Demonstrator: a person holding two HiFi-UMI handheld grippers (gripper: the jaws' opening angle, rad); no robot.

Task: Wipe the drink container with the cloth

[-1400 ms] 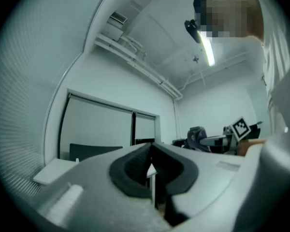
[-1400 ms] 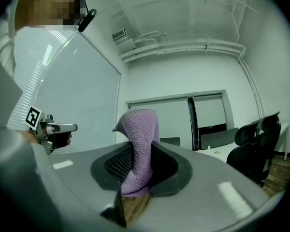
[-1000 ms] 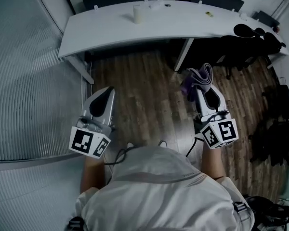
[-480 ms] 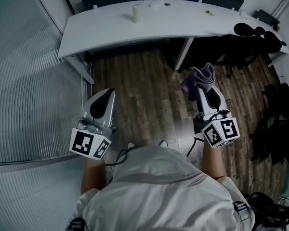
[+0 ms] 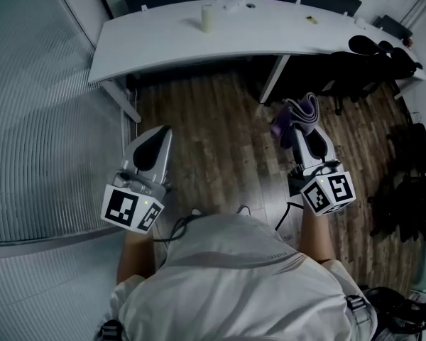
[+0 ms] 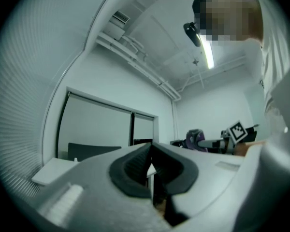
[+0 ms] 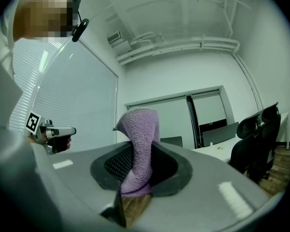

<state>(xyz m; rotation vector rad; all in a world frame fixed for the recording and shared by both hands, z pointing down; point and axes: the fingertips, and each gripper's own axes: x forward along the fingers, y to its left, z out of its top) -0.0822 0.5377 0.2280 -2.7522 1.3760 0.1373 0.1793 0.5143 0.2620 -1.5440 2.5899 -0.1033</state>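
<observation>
- Wood-plank floor (image 5: 213, 133) fills the middle of the head view. A long white table (image 5: 163, 41) runs across the top and a ribbed wall (image 5: 35, 119) rises at the left.
- The drink container (image 5: 207, 18) stands towards the table's far edge, well apart from both grippers. It is a pale upright cylinder, too small to make out any lid or label.
- The left gripper (image 5: 158, 130) hangs over the floor, pointing towards the table. Its own view shows the jaws clenched together with nothing between them.
- The right gripper (image 5: 299, 125) grasps the purple cloth (image 5: 299, 110). In the head view the bunched cloth rises past the tips and covers them. In the right gripper view the pads pinch its lower part.
- Both hands are hidden behind the marker cubes (image 5: 131, 208).
- The person's pale shirt (image 5: 234, 275) blocks the lower floor.
- Dark chairs (image 5: 373, 55) at the right merge into shadow, and the small things beside the container cannot be identified.
</observation>
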